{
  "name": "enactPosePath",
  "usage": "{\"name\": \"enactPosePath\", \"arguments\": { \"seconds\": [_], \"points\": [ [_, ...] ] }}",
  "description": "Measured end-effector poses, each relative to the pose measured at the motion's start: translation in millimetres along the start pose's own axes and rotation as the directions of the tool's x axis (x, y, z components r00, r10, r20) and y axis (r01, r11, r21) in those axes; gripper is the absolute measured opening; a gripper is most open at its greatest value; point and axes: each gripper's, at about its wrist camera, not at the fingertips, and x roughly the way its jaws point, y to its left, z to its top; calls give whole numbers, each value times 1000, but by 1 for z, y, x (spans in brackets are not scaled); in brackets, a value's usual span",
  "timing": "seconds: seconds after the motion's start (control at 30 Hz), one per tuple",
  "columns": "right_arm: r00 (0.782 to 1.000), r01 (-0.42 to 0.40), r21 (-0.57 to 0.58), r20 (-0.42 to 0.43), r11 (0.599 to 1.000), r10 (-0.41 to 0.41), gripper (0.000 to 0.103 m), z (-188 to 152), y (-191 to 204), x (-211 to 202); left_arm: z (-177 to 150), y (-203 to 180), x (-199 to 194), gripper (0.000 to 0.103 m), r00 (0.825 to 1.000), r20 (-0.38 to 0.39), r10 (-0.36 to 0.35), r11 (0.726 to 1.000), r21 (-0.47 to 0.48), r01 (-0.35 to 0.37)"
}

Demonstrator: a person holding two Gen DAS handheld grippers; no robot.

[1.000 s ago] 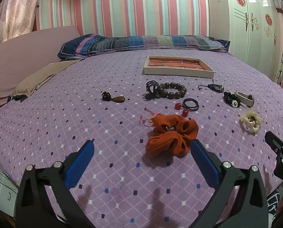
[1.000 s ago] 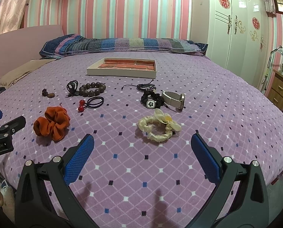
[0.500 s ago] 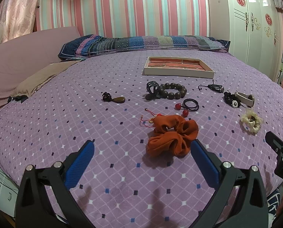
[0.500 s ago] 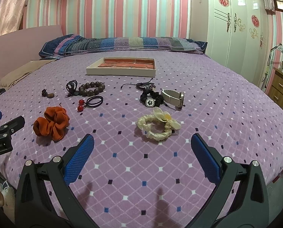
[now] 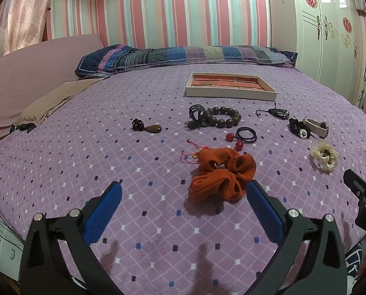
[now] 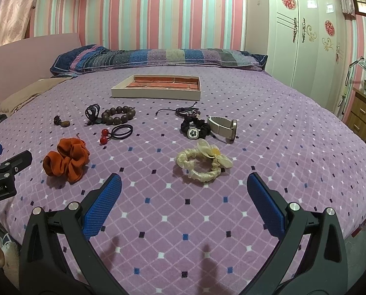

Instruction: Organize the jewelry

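Jewelry lies scattered on a purple bedspread. An orange scrunchie (image 5: pixel 222 174) sits just ahead of my open left gripper (image 5: pixel 183 209), near its right finger. A cream flower scrunchie (image 6: pixel 203 162) lies just beyond my open right gripper (image 6: pixel 184 204). Farther back are a dark bead bracelet (image 5: pixel 223 116), a black hair tie with red balls (image 5: pixel 243 136), a brown pendant (image 5: pixel 147 127), a black flower scrunchie (image 6: pixel 195 127), a beige watch band (image 6: pixel 223 126) and a black cord bracelet (image 6: pixel 186 110). A shallow tray (image 5: pixel 229 93) with an orange lining stands behind them.
A striped pillow (image 5: pixel 183 56) runs along the head of the bed. A beige cloth (image 5: pixel 50 99) lies at the left. A white wardrobe (image 6: pixel 305 36) and a wooden nightstand (image 6: pixel 362 118) stand on the right. The bed's near edge is right under both grippers.
Both grippers have drifted only slightly; the right view has shifted a little nearer to the cream scrunchie. Nothing was picked up or moved.
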Motion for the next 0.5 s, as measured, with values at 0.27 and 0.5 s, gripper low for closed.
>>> {"name": "enactPosePath", "arguments": {
  "seconds": [0.27,0.5],
  "points": [
    [1000,1,2,-4,1000,-1,99,0,-1,1,0,0,1,99,1000,-6,-3,1000,-2,3],
    [1000,-2,2,-6,1000,2,99,0,-1,2,-1,0,1,99,1000,-9,-5,1000,-1,5]
  ]
}}
